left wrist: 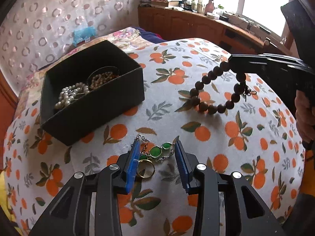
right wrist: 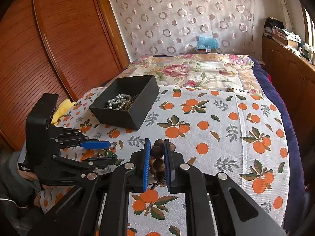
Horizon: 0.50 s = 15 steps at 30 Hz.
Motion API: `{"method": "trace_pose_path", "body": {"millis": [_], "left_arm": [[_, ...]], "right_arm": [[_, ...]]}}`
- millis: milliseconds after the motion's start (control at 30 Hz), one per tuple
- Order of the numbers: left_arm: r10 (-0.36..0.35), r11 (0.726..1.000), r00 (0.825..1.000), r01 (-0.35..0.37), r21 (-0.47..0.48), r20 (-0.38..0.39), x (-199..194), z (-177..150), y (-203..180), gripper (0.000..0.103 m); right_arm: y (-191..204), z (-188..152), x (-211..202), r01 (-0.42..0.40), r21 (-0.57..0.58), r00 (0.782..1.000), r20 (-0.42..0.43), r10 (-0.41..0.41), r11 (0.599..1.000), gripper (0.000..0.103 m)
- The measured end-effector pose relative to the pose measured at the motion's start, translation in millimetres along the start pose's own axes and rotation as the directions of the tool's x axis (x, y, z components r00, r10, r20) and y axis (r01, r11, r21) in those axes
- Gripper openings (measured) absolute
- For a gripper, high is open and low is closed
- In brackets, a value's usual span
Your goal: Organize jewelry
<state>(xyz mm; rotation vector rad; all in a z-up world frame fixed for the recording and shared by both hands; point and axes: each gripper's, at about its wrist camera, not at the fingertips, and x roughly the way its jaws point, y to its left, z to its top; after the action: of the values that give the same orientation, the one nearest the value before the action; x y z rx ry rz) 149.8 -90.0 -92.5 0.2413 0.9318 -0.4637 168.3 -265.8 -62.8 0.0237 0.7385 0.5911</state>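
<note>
My right gripper [right wrist: 157, 163] clamps the bead bracelet [left wrist: 216, 90]; my left gripper [left wrist: 157, 157] (jaws apart) straddles the green bracelet [left wrist: 157, 151] on the bed [left wrist: 236, 157].

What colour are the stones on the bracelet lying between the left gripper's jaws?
Green stones in a silvery chain setting, clearest in the left wrist view.
</note>
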Motion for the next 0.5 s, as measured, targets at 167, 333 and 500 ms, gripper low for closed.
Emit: {"method": "trace_pose_path", "body": {"millis": [167, 333, 500], "left_arm": [[0.002, 1.000, 1.000, -0.002, -0.009, 0.007, 0.5, 0.8, 4.3, 0.012], [-0.006, 0.999, 1.000, 0.007, -0.037, 0.015, 0.2, 3.6, 12.5, 0.007], [-0.016, 0.996, 0.997, 0.022, -0.084, 0.071, -18.8, 9.9, 22.9, 0.007]], "right_arm": [[1.5, -0.2, 0.9, -0.004, 0.000, 1.000, 0.001, 0.004, 1.000, 0.015], [2.3, 0.1, 1.4, -0.002, -0.001, 1.000, -0.001, 0.002, 1.000, 0.015], [3.2, -0.1, 2.8, -0.002, 0.000, 1.000, 0.001, 0.002, 1.000, 0.015]]}}
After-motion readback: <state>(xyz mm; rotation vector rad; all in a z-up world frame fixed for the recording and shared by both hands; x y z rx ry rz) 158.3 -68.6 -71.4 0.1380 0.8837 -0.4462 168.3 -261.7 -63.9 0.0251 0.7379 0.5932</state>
